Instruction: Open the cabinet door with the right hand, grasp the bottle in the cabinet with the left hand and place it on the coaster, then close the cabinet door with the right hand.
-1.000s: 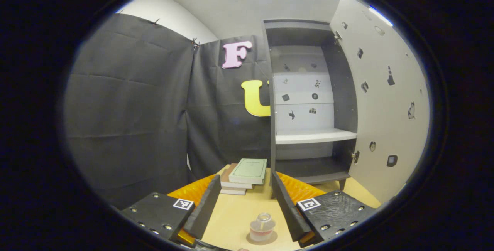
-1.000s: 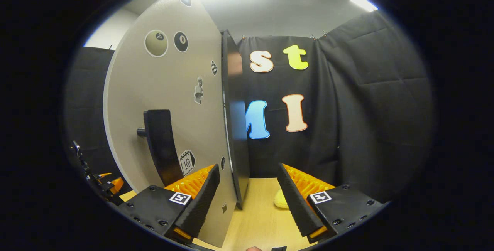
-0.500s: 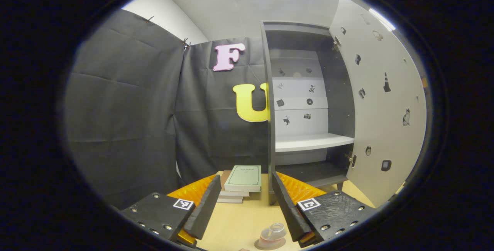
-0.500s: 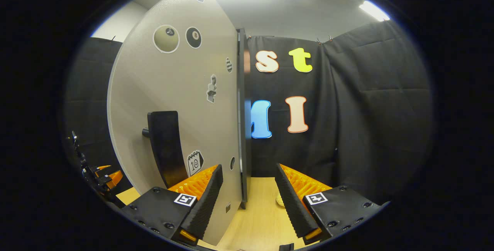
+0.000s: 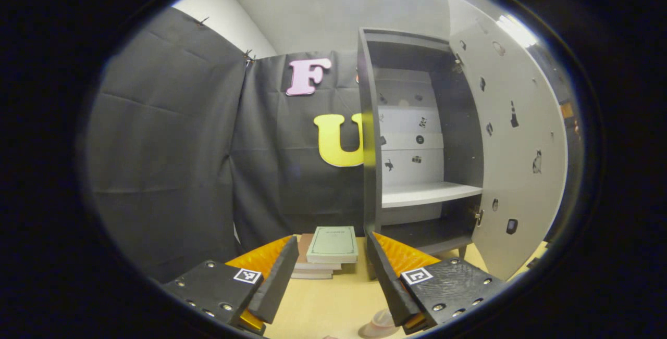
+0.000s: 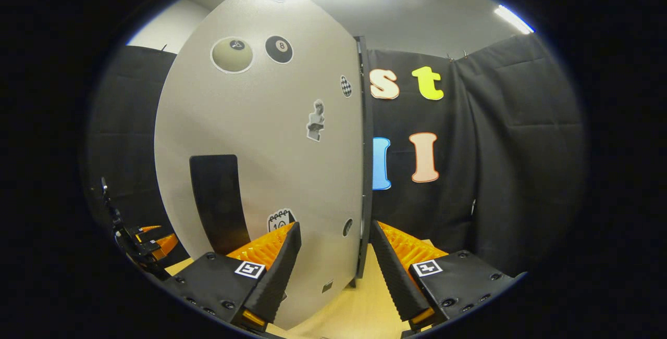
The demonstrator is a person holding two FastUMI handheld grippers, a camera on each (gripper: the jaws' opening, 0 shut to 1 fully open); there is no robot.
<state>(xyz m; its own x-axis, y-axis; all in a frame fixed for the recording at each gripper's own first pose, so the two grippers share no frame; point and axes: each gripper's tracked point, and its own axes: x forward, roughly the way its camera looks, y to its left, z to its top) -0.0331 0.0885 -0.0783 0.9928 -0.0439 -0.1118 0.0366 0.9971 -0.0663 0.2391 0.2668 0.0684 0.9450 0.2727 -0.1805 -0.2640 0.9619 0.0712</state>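
In the left gripper view my left gripper (image 5: pixel 333 281) is open with nothing between its fingers. Low beside its right finger, a small clear bottle (image 5: pixel 382 319) with reddish contents stands on a round coaster (image 5: pixel 371 333), partly hidden. The dark cabinet (image 5: pixel 367 136) stands open, with a bare white shelf (image 5: pixel 430 193). Its pale door (image 5: pixel 513 162) hangs to the right. In the right gripper view my right gripper (image 6: pixel 333 271) is open, close to the door's outer face (image 6: pixel 271 136). The door's hinge-side edge falls between the fingers. A black handle (image 6: pixel 218 201) sits on the door.
A stack of books (image 5: pixel 329 250) lies on the wooden table (image 5: pixel 323 305) left of the cabinet. The left gripper (image 6: pixel 139 240) shows at the far left of the right gripper view. Black cloth walls the booth on both sides.
The door has swung partway toward the cabinet, its outer face now turned more to the right gripper. My left gripper has drawn back from the bottle, which has slid to the view's bottom edge.
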